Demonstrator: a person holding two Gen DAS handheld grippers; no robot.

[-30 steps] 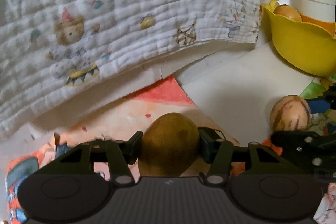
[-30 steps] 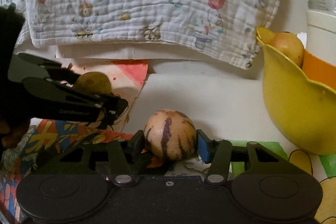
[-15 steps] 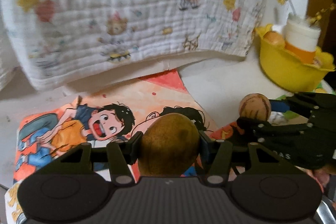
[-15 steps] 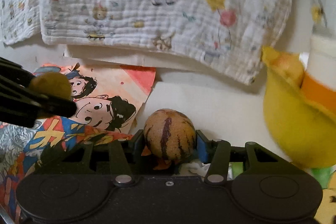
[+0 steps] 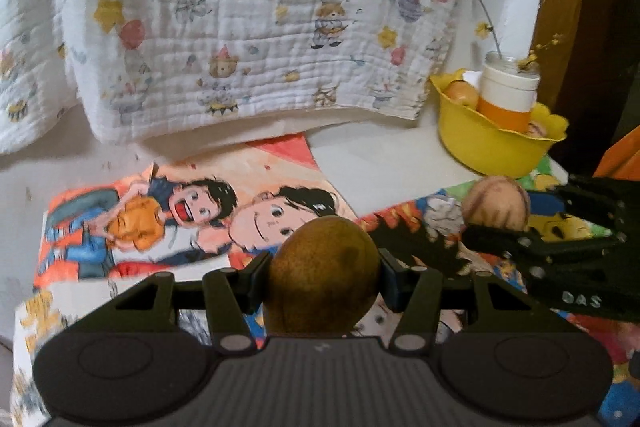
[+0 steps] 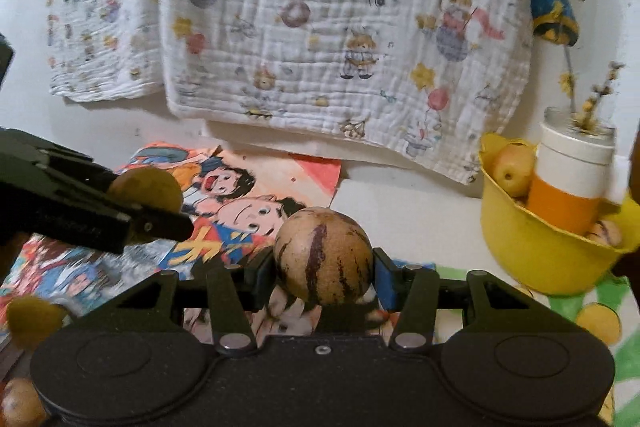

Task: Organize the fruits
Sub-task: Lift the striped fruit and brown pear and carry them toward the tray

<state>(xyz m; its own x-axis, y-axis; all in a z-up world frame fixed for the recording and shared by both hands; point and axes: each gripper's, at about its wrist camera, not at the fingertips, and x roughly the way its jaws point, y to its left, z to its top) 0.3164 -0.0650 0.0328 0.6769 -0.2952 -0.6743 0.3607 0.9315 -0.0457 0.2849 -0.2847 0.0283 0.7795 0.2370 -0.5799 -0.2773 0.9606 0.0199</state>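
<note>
Both tongs have risen since the earlier frames, so more of the cartoon-printed paper sheets [image 5: 188, 211] on the white worktop [image 5: 384, 163] now shows below them, and the yellow plastic bowl [image 5: 488, 143] looks smaller and farther away.

Left tongs [image 5: 322, 277] sit low in the centre of the left wrist view, pointing forward and downward. Their two black pads are clamped on the brown oval fruit [image 5: 322, 275], one pad on each side, and the fruit is lifted clear of the paper.

Right tongs [image 6: 324, 273] have the same pose in the right wrist view, low centre, tilted downward. They are clamped on the tan round fruit with dark purple stripes [image 6: 323, 254], which is also off the surface.

In the left wrist view the right tongs enter from the right edge with the striped fruit at middle right, just below the bowl. In the right wrist view the left tongs enter from the left edge with the brown fruit at middle left.

At the right edge of both views the bowl stands on the worktop and holds a white and orange jar [image 6: 572, 179] and some small yellowish fruits [image 6: 514, 169]. A white quilted cloth with small printed figures [image 5: 248, 23] hangs across the upper part of both frames.
</note>
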